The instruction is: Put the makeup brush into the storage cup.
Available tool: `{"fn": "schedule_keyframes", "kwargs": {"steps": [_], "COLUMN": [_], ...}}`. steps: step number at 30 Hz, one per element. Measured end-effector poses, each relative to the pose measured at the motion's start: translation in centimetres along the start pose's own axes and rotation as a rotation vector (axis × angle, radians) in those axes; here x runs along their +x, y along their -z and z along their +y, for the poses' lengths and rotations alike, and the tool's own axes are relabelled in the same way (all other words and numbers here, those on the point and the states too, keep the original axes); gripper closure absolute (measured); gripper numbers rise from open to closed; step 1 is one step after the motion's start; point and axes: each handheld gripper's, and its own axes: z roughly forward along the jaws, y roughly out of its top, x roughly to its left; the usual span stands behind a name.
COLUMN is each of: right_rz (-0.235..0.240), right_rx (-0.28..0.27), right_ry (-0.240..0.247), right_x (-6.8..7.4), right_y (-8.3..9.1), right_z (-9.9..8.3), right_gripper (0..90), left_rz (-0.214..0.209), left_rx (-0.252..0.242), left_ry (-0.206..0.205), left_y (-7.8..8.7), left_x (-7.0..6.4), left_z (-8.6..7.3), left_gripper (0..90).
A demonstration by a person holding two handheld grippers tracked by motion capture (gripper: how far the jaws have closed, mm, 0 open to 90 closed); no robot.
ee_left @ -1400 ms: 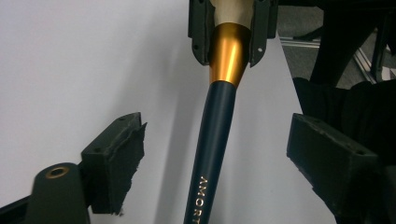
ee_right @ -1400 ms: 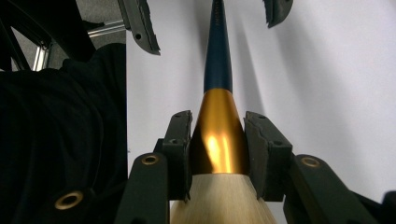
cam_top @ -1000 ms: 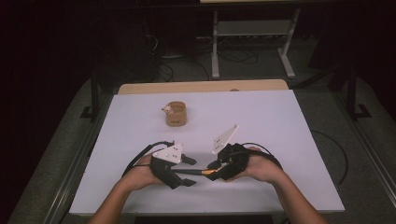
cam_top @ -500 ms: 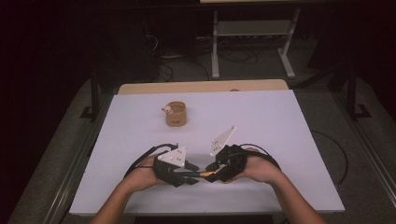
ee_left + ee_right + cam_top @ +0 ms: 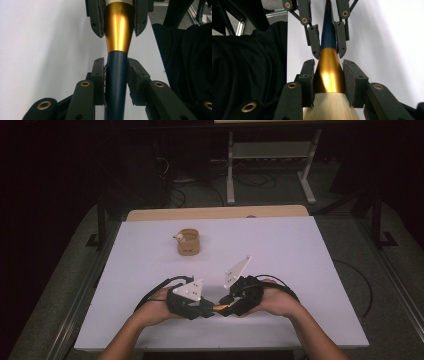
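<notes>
Both tongs came closer together, low over the surface [image 5: 310, 270] | left tongs [image 5: 116, 75] pinch my brush [image 5: 117, 62] by its blue handle | right tongs [image 5: 328, 75] pinch its gold part | handover looks ready

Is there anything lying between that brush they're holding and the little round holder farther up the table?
Nothing visible. Both grippers grip the brush near the table's front edge; bare white table lies between it and the brown holder.
</notes>
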Motion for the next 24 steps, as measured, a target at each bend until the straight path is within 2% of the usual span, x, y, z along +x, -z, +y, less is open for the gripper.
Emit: {"fn": "schedule_keyframes", "kwargs": {"steps": [14, 24], "right_rz": [0.011, 0.029], "right_rx": [0.000, -0.004], "right_ry": [0.008, 0.012], "right_x": [0.05, -0.07], "right_y": [0.07, 0.06], "right_z": [-0.05, -0.15], "right_gripper": [62.2, 61.9], "left_rz": [-0.025, -0.050], "left_rx": [0.004, 0.009], "left_ry": [-0.010, 0.013], "left_y": [-0.19, -0.23], "left_x": [-0.07, -0.02], "left_z": [0.05, 0.06], "left_gripper": [73.4, 74.2]}}
